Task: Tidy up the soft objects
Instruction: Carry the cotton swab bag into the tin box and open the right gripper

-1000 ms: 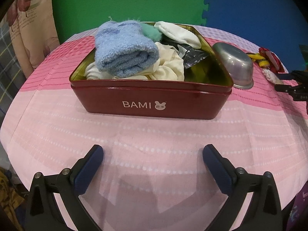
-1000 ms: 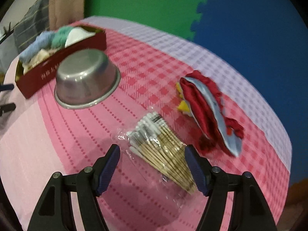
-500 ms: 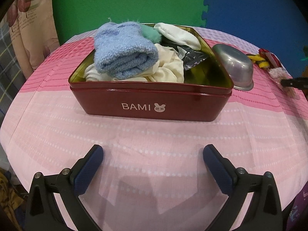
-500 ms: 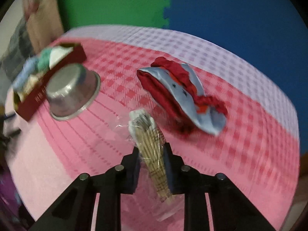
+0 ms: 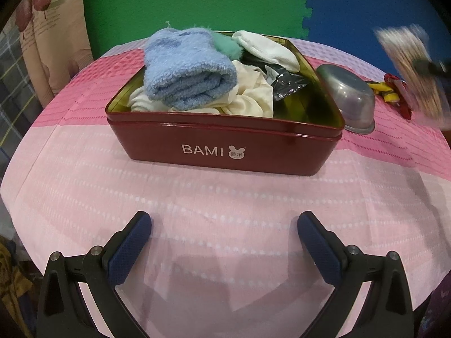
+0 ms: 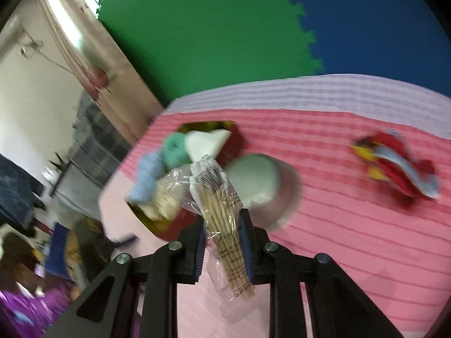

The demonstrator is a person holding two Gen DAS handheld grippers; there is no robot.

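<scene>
Two grippers in play: right gripper (image 6: 221,235) is clamped on the bagged cotton swabs (image 6: 222,214), held in the air at lower centre of its frame, while left gripper (image 5: 224,249) hangs wide apart and empty over the pink tablecloth (image 5: 225,197). Step looks like carrying the pack toward the red tin (image 5: 225,146) of soft cloths; next move needs aiming at its free right corner, then letting go. Left view alone shows that gap beside the blue towel (image 5: 188,67) and metal bowl (image 5: 349,101); right view alone shows the grip and red-blue cloth (image 6: 400,166) at right.

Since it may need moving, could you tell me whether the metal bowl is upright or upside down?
Upside down: the metal bowl rests rim-down on the tablecloth, base up.
</scene>
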